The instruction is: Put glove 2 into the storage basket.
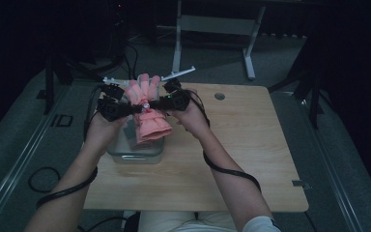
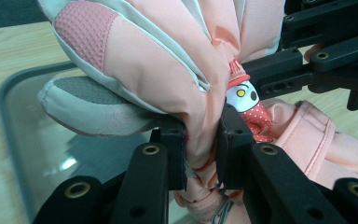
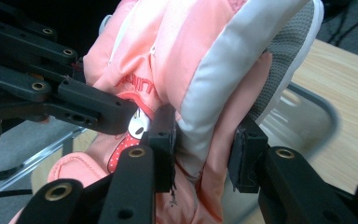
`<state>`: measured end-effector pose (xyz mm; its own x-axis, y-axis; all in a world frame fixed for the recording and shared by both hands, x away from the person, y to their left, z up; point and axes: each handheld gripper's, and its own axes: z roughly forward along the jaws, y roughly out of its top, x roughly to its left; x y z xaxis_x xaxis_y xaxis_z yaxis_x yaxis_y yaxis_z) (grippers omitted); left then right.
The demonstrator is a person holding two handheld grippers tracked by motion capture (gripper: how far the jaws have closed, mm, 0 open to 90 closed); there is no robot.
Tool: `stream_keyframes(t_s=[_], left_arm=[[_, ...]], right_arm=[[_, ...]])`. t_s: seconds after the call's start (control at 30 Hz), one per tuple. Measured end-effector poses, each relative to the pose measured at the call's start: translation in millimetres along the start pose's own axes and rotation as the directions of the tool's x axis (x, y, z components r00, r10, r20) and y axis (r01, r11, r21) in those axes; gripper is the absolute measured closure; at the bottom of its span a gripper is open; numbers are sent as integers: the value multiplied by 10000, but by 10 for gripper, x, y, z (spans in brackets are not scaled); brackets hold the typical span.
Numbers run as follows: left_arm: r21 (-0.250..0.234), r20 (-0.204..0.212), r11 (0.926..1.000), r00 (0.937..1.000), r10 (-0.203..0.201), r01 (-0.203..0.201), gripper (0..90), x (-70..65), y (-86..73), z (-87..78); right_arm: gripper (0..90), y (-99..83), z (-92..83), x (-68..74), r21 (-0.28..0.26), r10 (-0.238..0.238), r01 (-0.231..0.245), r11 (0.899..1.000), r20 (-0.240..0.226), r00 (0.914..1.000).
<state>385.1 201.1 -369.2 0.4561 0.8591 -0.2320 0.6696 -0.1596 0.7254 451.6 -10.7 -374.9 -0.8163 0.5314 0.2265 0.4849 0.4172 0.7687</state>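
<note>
- pink padded glove (image 1: 147,108) with white trim held in the air, left of centre in the high view, over the clear plastic bin (image 1: 136,151) on the wooden table (image 1: 232,150).
- left gripper (image 2: 201,140) clamped on the glove's wrist fabric; right gripper (image 3: 204,149) pinches its other edge.
- risk: slick fabric slipping from the right gripper's thin pinch, so the glove swings and lands beside the bin.
</note>
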Motion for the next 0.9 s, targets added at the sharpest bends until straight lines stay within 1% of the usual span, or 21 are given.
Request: stream_keyframes(t_s=[0.17,0.27,0.37,0.5,0.6,0.77,0.9], left_arm=[[-142,-215,9994,9993,-304,301,754,142,-85,-109],[-303,-191,9984,9987,-473,468,754,201,-122,-141],[-378,-106,9977,9983,-565,560,754,228,-138,-126],[-330,-32,9976,9982,-605,603,754,242,-163,-29],[-358,159,9963,9968,-779,784,754,284,-213,68],[-285,296,9940,9941,-1045,1054,754,345,-299,275],[-163,301,9927,9925,-1186,1192,754,413,-356,418]], right_arm=[[666,99,184,110,180,-192,196,9996,-229,9996],[665,147,247,149,234,-313,320,9992,-306,9990],[665,163,269,162,277,-331,339,9990,-281,9991],[665,135,293,107,400,-311,321,9987,-239,9992],[665,93,336,55,542,-294,303,9981,-161,9994],[665,5,446,-50,926,-211,207,9955,36,9998],[666,-57,559,-131,1184,-121,102,9929,156,9998]])
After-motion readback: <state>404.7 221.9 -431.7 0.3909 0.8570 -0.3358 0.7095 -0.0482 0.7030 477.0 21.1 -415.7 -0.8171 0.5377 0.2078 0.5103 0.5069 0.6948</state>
